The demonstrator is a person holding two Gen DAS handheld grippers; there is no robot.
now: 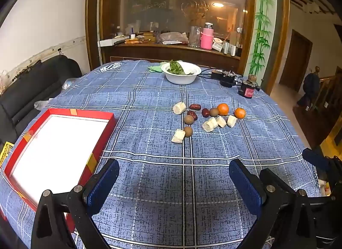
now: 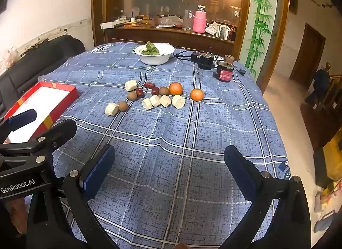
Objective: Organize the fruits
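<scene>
A cluster of fruit lies mid-table: two oranges (image 1: 222, 109) (image 2: 197, 94), three brown round fruits (image 1: 188, 119), three red dates (image 1: 195, 107) and several pale cut chunks (image 1: 179, 107). A red tray with a white bottom (image 1: 94, 159) lies at the left, also in the right wrist view (image 2: 70, 95). My left gripper (image 1: 174, 168) is open and empty above the cloth, near the tray's corner. My right gripper (image 2: 170, 154) is open and empty, short of the fruit. The left gripper shows at the left of the right wrist view (image 2: 42, 127).
A blue plaid cloth (image 1: 149, 90) covers the round table. A white bowl of greens (image 1: 181, 73), a black device with cables (image 1: 224, 77) and a red-labelled can (image 1: 246, 89) stand at the far side. A black sofa (image 1: 32, 86) is left.
</scene>
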